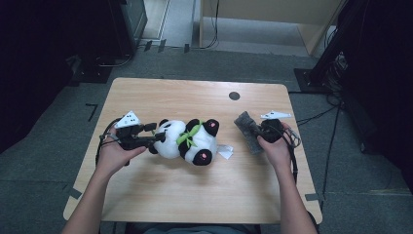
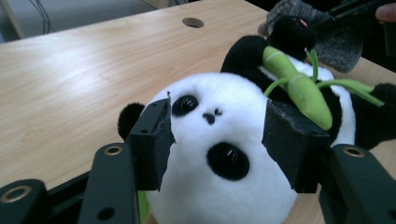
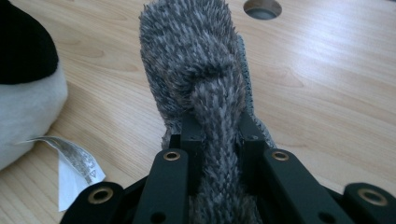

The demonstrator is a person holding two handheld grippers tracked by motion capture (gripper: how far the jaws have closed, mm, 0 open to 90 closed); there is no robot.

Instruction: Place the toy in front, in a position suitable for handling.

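Observation:
A plush panda [image 1: 190, 139] lies on its back in the middle of the wooden table [image 1: 195, 195], a green bamboo sprig [image 2: 299, 84] across its chest. My left gripper [image 1: 157, 135] comes in from the left, and its two pads flank the panda's white head [image 2: 219, 154] without denting it; the gripper [image 2: 217, 126] stands open around the head. To the right, my right gripper [image 1: 257, 132] is shut on a fuzzy grey knitted cloth [image 1: 247, 130]. In the right gripper view the cloth [image 3: 196, 56] rises from between the closed jaws of that gripper [image 3: 219, 128], held slightly above the tabletop.
A white label [image 3: 74, 168] from the panda lies flat on the wood beside it. A round cable hole [image 1: 234, 95] sits at the table's back right. Dark equipment and cables stand on the floor around the table.

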